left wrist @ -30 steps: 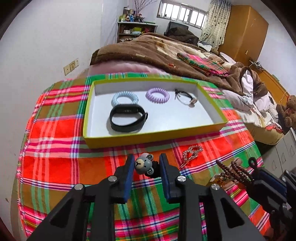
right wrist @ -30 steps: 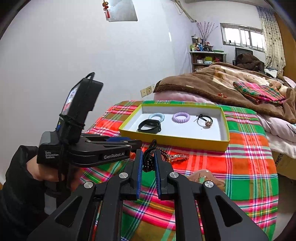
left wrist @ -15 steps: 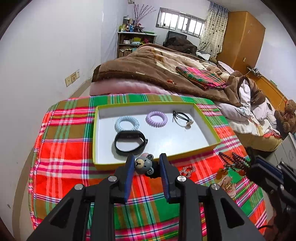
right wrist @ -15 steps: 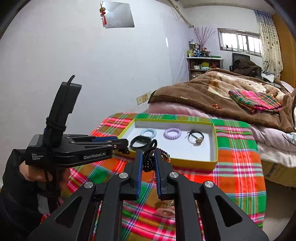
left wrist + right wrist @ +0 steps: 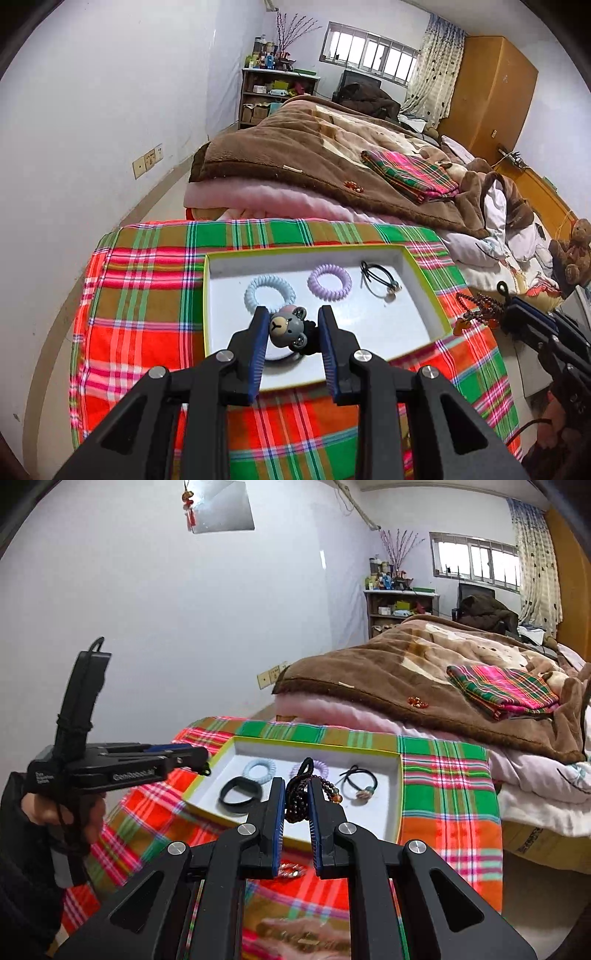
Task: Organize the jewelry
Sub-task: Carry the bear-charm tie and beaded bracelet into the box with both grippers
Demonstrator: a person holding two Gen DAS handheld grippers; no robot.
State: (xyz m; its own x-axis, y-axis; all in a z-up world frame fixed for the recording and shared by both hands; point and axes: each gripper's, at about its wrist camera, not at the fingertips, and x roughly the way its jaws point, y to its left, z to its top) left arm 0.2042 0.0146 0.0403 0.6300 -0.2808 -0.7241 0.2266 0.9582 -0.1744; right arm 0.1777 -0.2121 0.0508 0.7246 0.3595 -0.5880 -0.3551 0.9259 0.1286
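Observation:
My left gripper (image 5: 291,325) is shut on a grey bear-head hair tie (image 5: 286,326) and holds it above the near part of the yellow-rimmed white tray (image 5: 424,280). The tray holds a blue coil hair tie (image 5: 269,293), a purple coil hair tie (image 5: 329,281), a black elastic with a charm (image 5: 378,280) and a black wristband (image 5: 240,795). My right gripper (image 5: 297,794) is shut on a dark beaded bracelet (image 5: 297,801), held above the tray's near edge (image 5: 295,843); the bracelet also shows in the left wrist view (image 5: 476,310).
The tray lies on a red and green plaid cloth (image 5: 140,325). A metal chain bracelet (image 5: 290,870) and a pinkish piece (image 5: 295,934) lie on the cloth in front of the tray. A bed with a brown blanket (image 5: 314,147) stands behind; a white wall is at left.
Both grippers have risen and moved forward with their items. The left one now hangs over the tray's near part, and the table looks farther below.

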